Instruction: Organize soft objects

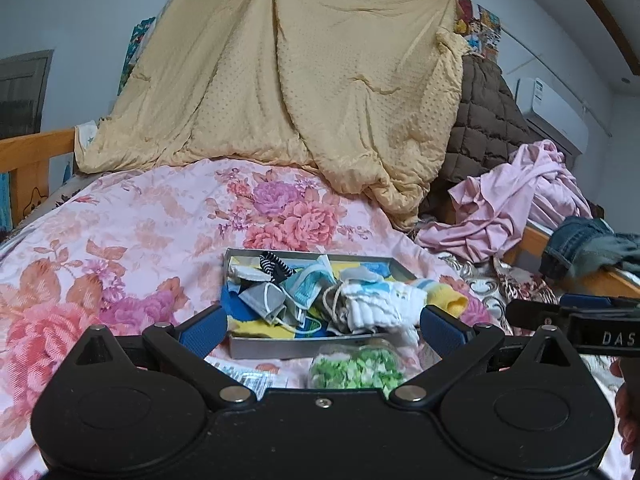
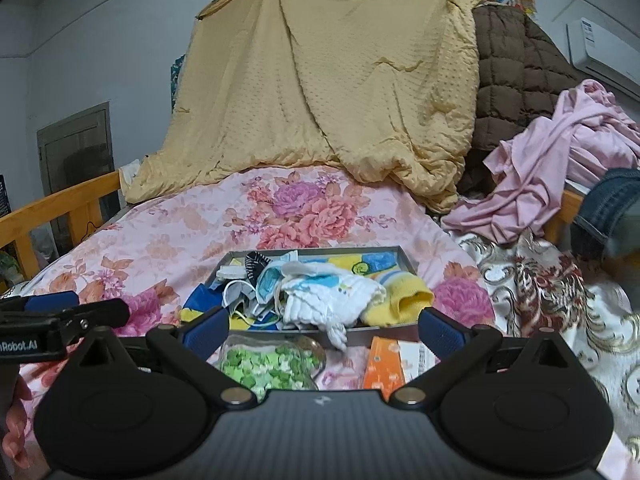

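A grey metal tray (image 1: 276, 348) (image 2: 372, 334) sits on the floral bedspread (image 1: 120, 240), piled with soft items. Among them are a white folded cloth (image 1: 380, 304) (image 2: 332, 292), a yellow sock (image 1: 448, 298) (image 2: 404, 300), a black-and-white striped sock (image 1: 272, 264) (image 2: 254, 262), and grey and blue face masks (image 1: 264, 300). My left gripper (image 1: 322, 328) is open, its fingers framing the tray's near side and holding nothing. My right gripper (image 2: 324, 326) is open and empty just right of it, also facing the tray. Each gripper shows at the edge of the other's view.
A clear bag of green pieces (image 1: 356, 372) (image 2: 268, 364) and an orange packet (image 2: 382, 364) lie in front of the tray. A yellow quilt (image 1: 280, 80), brown quilted coat (image 1: 484, 120), pink garment (image 1: 520, 200) and jeans (image 1: 580, 244) pile up behind and right. A wooden bed rail (image 1: 32, 152) is on the left.
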Action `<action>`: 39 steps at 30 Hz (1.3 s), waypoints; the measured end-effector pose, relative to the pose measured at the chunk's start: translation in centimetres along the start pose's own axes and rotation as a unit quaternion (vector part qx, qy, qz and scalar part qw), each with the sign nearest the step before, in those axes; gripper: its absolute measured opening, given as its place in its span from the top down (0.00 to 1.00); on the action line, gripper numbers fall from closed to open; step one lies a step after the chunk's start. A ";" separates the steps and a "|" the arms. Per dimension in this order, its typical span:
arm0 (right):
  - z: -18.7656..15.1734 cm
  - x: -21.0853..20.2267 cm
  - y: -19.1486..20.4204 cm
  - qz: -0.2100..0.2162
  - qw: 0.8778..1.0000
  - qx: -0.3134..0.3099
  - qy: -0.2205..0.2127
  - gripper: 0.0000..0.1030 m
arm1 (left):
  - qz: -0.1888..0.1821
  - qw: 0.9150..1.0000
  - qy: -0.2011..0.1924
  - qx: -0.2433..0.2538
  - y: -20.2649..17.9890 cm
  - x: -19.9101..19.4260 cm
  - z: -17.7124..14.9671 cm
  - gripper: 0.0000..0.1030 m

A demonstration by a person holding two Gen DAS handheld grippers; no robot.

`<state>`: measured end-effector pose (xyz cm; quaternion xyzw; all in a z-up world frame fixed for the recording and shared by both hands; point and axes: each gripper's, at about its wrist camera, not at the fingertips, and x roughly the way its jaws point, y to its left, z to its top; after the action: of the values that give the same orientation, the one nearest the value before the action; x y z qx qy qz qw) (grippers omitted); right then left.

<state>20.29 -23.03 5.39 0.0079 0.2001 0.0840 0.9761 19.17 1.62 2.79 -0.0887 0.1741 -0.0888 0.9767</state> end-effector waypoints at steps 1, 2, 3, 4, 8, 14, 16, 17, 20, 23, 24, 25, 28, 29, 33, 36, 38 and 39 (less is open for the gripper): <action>-0.2 -0.2 0.0 -0.003 1.000 0.002 0.000 0.00 | 0.000 1.000 -0.001 0.003 -0.1 -0.3 -0.2 0.01; -0.4 -0.4 0.0 -0.004 1.000 0.004 0.001 0.00 | -0.001 1.000 -0.001 0.005 -0.1 -0.5 -0.4 0.01; -0.6 -0.6 0.0 -0.005 1.000 0.006 0.002 0.00 | 0.000 1.000 0.000 0.005 -0.1 -0.8 -0.6 0.01; -0.9 -0.8 0.0 -0.006 1.000 0.008 0.003 0.00 | 0.000 1.000 0.002 0.004 -0.2 -1.0 -0.8 0.01; -1.9 -1.6 -0.1 -0.012 1.000 0.012 0.005 0.00 | 0.003 1.000 0.008 -0.008 -0.1 -1.6 -1.7 0.01; -4.1 -2.4 -0.2 -0.016 1.000 0.018 0.017 0.00 | 0.010 0.999 0.026 -0.024 0.0 -2.1 -3.0 0.01; -4.9 -2.6 -0.1 -0.013 0.999 0.021 0.020 0.00 | 0.013 0.999 0.034 -0.029 -0.1 -2.3 -3.6 0.01; -5.3 -2.7 -0.2 -0.011 0.999 0.022 0.022 0.00 | 0.014 0.999 0.038 -0.030 -0.2 -2.4 -3.9 0.01; -6.3 -3.2 0.0 -0.012 1.000 0.019 0.022 0.00 | 0.015 0.998 0.053 -0.021 -0.4 -2.5 -4.9 0.01; -7.1 -3.4 0.2 -0.009 1.000 0.017 0.024 0.00 | 0.017 0.998 0.060 -0.010 -0.7 -2.7 -5.7 0.01; -7.2 -3.4 0.2 -0.008 1.000 0.016 0.024 0.00 | 0.017 0.998 0.060 -0.007 -0.8 -2.8 -5.8 0.01; -7.4 -3.5 0.3 -0.007 1.000 0.016 0.024 0.00 | 0.016 0.998 0.061 -0.004 -0.8 -2.9 -6.0 0.01; -7.9 -3.6 0.3 -0.008 1.000 0.015 0.025 0.00 | 0.015 0.998 0.062 -0.001 -0.9 -3.1 -6.4 0.01; -8.0 -3.5 0.4 -0.007 1.000 0.015 0.026 0.00 | 0.014 0.998 0.063 0.000 -1.0 -3.1 -6.5 0.01; -8.7 -3.6 0.4 -0.005 0.999 0.013 0.030 0.00 | 0.013 0.997 0.073 -0.002 -1.0 -3.3 -7.1 0.01; -9.1 -3.5 0.3 -0.004 0.999 0.016 0.032 0.00 | 0.016 0.997 0.079 0.000 -1.0 -3.3 -7.3 0.01; -9.3 -3.4 0.2 -0.003 0.999 0.019 0.034 0.00 | 0.017 0.997 0.080 -0.001 -1.0 -3.3 -7.5 0.01; -9.4 -3.4 0.1 -0.003 0.999 0.020 0.035 0.00 | 0.018 0.997 0.080 -0.001 -1.0 -3.4 -7.5 0.01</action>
<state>13.52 -23.65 -1.90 0.0239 0.2356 0.0771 0.9685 13.24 0.31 -2.88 -0.0796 0.2528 -0.0782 0.9611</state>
